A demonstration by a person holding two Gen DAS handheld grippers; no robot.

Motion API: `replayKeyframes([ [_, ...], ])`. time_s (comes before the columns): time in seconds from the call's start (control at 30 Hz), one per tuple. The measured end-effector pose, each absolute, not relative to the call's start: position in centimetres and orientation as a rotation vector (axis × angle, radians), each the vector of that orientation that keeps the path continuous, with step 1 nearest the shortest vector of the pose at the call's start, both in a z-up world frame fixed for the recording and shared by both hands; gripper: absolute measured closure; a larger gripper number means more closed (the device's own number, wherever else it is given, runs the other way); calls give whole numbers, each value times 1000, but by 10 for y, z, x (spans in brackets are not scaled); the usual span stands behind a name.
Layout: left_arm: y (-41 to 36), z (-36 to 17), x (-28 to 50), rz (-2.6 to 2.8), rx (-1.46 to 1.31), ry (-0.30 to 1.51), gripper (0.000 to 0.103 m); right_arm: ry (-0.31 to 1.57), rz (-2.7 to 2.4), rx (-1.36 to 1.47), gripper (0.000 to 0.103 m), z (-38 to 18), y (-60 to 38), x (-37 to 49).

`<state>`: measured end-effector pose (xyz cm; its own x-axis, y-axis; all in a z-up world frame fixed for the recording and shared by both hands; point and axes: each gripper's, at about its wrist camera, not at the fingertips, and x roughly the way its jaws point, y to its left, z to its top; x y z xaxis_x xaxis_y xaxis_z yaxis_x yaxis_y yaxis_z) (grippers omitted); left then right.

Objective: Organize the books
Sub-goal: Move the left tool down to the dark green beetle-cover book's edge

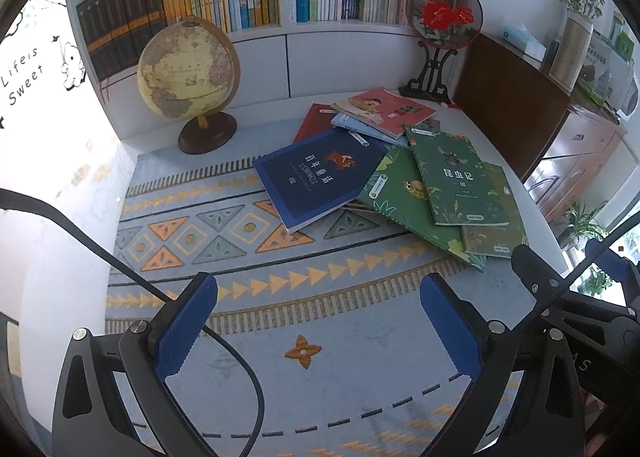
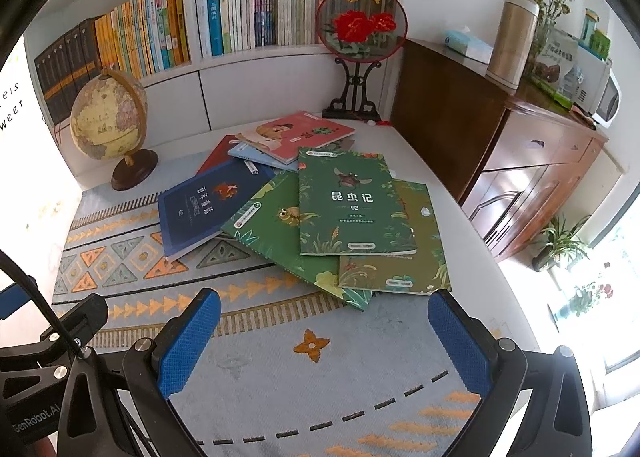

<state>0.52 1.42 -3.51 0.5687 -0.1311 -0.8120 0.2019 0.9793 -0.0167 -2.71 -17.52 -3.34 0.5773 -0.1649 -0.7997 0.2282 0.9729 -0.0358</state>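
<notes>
- Books lie in a loose, overlapping heap toward the far right part of the desk, partly on the patterned mat and partly on bare white top; none is gripped yet.
- The left gripper hovers over the mat near the front edge, jaws wide apart and empty.
- The right gripper hangs just short of the heap, likewise spread wide with nothing between its pads.
- The green insect book sits on top of two other green covers, so it is probably the sensible first pick; pulling a lower one would drag the rest.
- The olive-green book has its near edge closest to the right gripper, but it is pinned beneath the top one.
- A thin cover is best pinched at a free overhanging edge, fingers closing above and below it.
- The navy book rests tilted on the heap's left side, within the left gripper's reach.
- Care is needed near the globe and the fan ornament at the back edge.
</notes>
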Motion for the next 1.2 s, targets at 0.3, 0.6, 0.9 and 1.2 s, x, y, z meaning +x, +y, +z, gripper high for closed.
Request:
replayKeyframes([
  [0.3, 22, -47, 14, -199, 80, 977, 8, 937, -212, 65, 0, -40, -167, -17],
  [0.6, 35, -53, 22, -164, 86, 986, 7, 954, -180, 47, 0, -46, -153, -3],
  [0.9, 57, -38, 41, -192, 189, 908, 7, 929, -125, -42, 0, -49, -143, 13],
  [1.2, 62, 7, 116, -264, 271, 723, 3, 748, -225, -179, 0, -8, -198, 56],
])
